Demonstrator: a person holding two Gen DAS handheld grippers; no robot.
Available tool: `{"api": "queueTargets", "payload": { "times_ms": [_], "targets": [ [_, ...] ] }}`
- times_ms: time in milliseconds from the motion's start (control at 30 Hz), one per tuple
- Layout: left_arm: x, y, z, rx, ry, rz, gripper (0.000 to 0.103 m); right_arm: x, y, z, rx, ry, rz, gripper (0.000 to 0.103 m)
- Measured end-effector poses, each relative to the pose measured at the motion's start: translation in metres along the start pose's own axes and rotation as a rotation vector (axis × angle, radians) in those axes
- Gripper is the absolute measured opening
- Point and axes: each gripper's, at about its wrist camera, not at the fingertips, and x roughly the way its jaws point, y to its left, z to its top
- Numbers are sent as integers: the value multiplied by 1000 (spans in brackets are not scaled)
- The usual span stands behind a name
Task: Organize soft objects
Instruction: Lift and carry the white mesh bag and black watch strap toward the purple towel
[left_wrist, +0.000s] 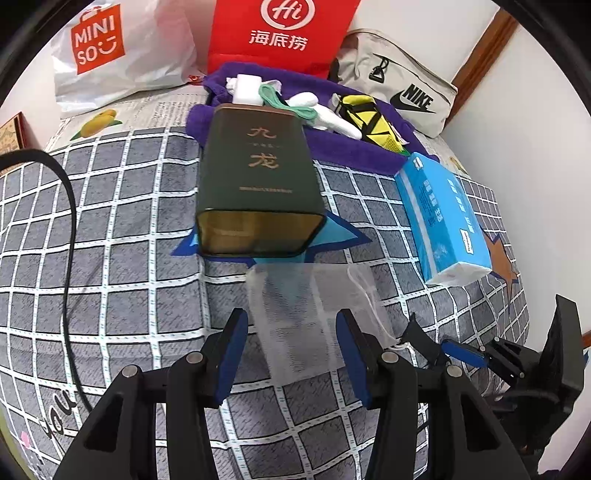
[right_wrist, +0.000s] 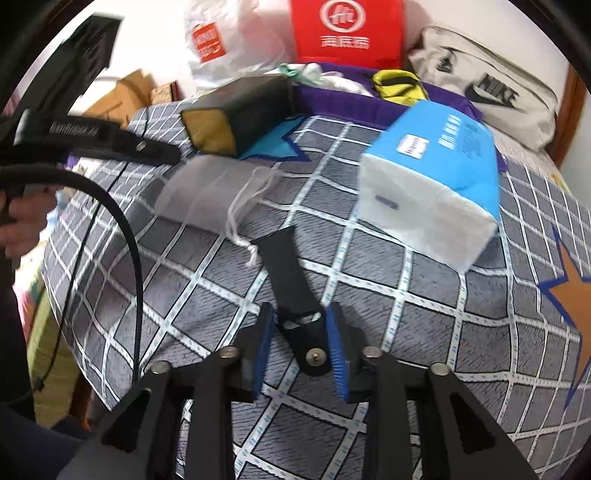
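A white mesh drawstring bag (left_wrist: 314, 317) lies flat on the checked bedspread, below a dark green tin (left_wrist: 255, 177) lying on its side. My left gripper (left_wrist: 291, 354) is open, its blue pads on either side of the bag's near end. A purple towel (left_wrist: 354, 151) behind the tin holds white socks (left_wrist: 332, 118), a green cord and a yellow-black pouch (left_wrist: 369, 118). A blue tissue pack (left_wrist: 443, 218) lies to the right. My right gripper (right_wrist: 301, 350) is partly open around a black bracket piece (right_wrist: 295, 291), near the bag's string (right_wrist: 240, 221). The bag (right_wrist: 199, 192), the tin (right_wrist: 240, 114) and the tissue pack (right_wrist: 436, 177) show in the right wrist view.
A white Miniso bag (left_wrist: 110, 55), a red paper bag (left_wrist: 280, 33) and a beige Nike bag (left_wrist: 399, 85) stand along the wall behind. A black cable (left_wrist: 70, 229) runs over the bed's left side. Cardboard boxes (right_wrist: 125, 96) sit beyond the bed's left edge.
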Motion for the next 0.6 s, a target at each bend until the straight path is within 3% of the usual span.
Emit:
{"api": "queueTargets", "payload": {
  "times_ms": [67,167,233,267,300,400,600],
  "targets": [
    [2,-1,0,0,6,1,47,2,6,3,-30,0,16,49],
    [3,-3,0,2,9,3,47,10,9,10,-59,-22,2,49],
    [3,-4,0,4,12,11,47,14,10,15,-76,-33,-13,40],
    [3,-4,0,5,14,15,47,15,9,17,-81,-40,-29,24],
    [3,-4,0,4,13,17,47,16,8,19,-76,-43,-38,21],
    [3,-5,0,5,11,14,47,13,-5,20,26,-29,11,21],
    [8,-10,-2,20,26,12,47,6,-1,10,31,-14,4,23]
  ]
}}
